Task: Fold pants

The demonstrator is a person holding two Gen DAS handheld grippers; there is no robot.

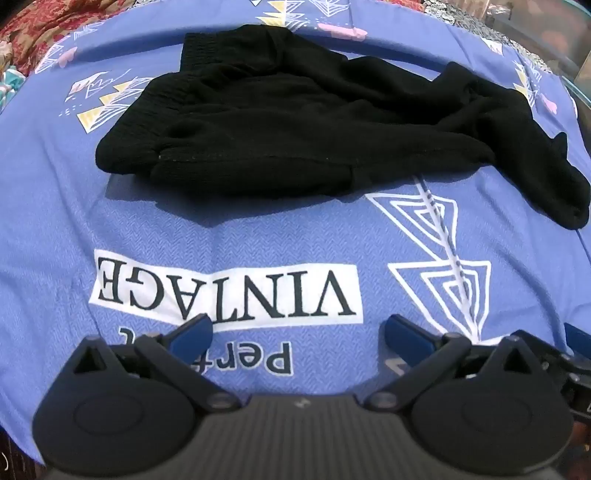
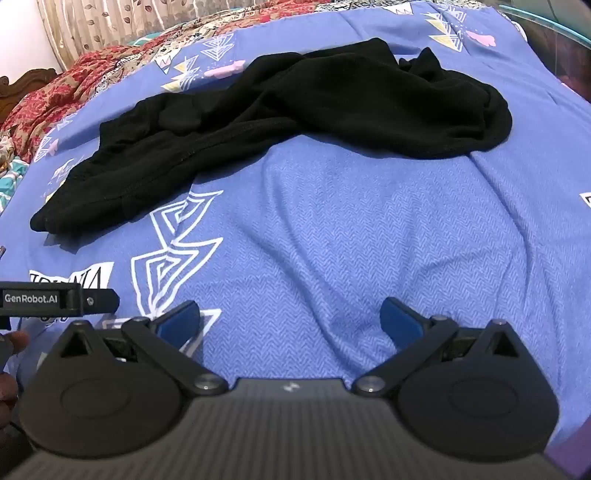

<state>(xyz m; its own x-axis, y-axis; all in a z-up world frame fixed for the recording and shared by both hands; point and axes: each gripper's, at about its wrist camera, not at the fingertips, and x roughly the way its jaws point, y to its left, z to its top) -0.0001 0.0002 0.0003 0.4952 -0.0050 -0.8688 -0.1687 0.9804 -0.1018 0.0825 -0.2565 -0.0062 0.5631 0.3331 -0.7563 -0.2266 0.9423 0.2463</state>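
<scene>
While both grippers hang open and empty, the black pants (image 1: 295, 122) lie crumpled on the blue bedsheet (image 1: 258, 229).
Left gripper (image 1: 298, 334) and right gripper (image 2: 290, 320) sit well short; pinching one bunched layer could drag the sheet along.

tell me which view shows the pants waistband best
The left wrist view: the ribbed elastic waistband of the black pants is clear at the pile's far left. In the right wrist view the pants are a dark heap with no ribbing discernible.

Sunlit blue printed bedspread (image 2: 332, 221), red floral quilt (image 2: 55, 85), patterned curtain (image 2: 110, 22) behind
</scene>
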